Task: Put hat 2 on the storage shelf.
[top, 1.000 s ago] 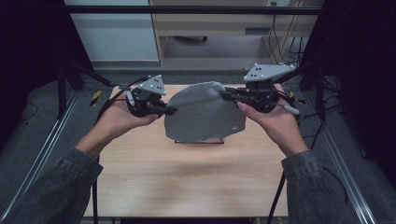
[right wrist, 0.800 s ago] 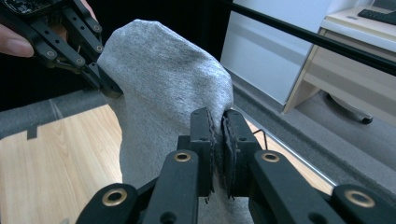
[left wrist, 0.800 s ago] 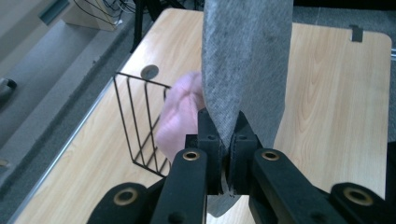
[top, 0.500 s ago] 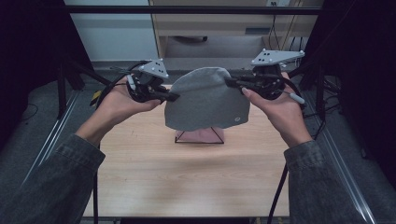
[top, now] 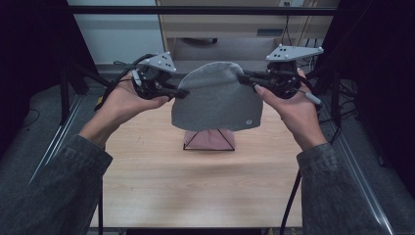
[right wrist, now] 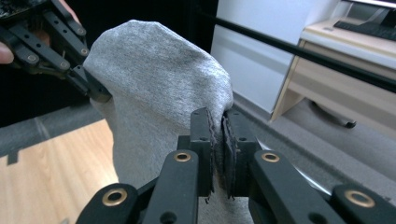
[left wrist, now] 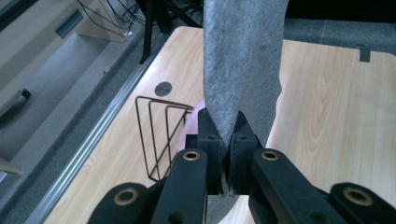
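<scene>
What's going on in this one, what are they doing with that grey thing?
A person holds a grey beanie up in the air between two tongs. The left tongs are shut on its left edge and the right tongs on its right edge. It hangs above the wooden table, over a black wire stand with something pink at its base.

One grey beanie (top: 215, 100) hangs at the centre of the high view. Two grippers flank it: the left gripper (top: 180, 93) at centre left, the right gripper (top: 243, 78) at centre right (each with one grey three-cornered plate on top). One black wire stand (top: 209, 140) and one pink cloth (top: 195, 141) sit just below the beanie, on one wooden table (top: 195, 191).
</scene>
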`<state>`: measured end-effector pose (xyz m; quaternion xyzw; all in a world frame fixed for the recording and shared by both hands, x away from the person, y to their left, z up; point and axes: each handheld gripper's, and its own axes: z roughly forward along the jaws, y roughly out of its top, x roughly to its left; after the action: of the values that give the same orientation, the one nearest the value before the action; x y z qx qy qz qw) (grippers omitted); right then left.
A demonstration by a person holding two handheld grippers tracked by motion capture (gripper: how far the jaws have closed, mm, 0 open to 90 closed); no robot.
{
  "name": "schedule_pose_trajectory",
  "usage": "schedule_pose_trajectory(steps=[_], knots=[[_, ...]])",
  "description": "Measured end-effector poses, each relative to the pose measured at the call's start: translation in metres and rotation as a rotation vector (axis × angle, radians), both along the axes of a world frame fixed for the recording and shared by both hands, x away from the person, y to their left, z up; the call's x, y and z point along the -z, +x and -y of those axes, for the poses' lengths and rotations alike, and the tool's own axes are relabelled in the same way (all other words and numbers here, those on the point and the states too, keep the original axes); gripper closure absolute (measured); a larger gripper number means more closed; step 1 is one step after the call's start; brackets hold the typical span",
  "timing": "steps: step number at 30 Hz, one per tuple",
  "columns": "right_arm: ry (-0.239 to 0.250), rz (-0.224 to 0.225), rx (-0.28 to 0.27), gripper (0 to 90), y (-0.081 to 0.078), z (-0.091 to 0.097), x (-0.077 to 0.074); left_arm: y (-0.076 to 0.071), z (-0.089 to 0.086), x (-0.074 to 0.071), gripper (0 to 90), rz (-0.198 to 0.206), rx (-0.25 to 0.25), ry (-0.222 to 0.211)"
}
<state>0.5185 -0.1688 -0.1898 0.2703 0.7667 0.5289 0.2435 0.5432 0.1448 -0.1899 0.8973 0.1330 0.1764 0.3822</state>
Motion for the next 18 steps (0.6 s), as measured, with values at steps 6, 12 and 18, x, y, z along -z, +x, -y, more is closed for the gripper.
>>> schedule_pose_trajectory(steps=[6,12,18], knots=[[0.031,0.023,0.024,84.0,0.013,0.001,-0.006,0.016,-0.001,-0.01,86.7,0.012,-0.024,-0.043],[0.056,0.032,0.047,84.0,0.031,0.003,-0.004,0.032,0.003,-0.01,86.7,0.024,-0.036,-0.046],[0.077,0.029,0.063,84.0,0.043,0.008,0.004,0.045,0.008,-0.005,86.7,0.03,-0.047,-0.049]])
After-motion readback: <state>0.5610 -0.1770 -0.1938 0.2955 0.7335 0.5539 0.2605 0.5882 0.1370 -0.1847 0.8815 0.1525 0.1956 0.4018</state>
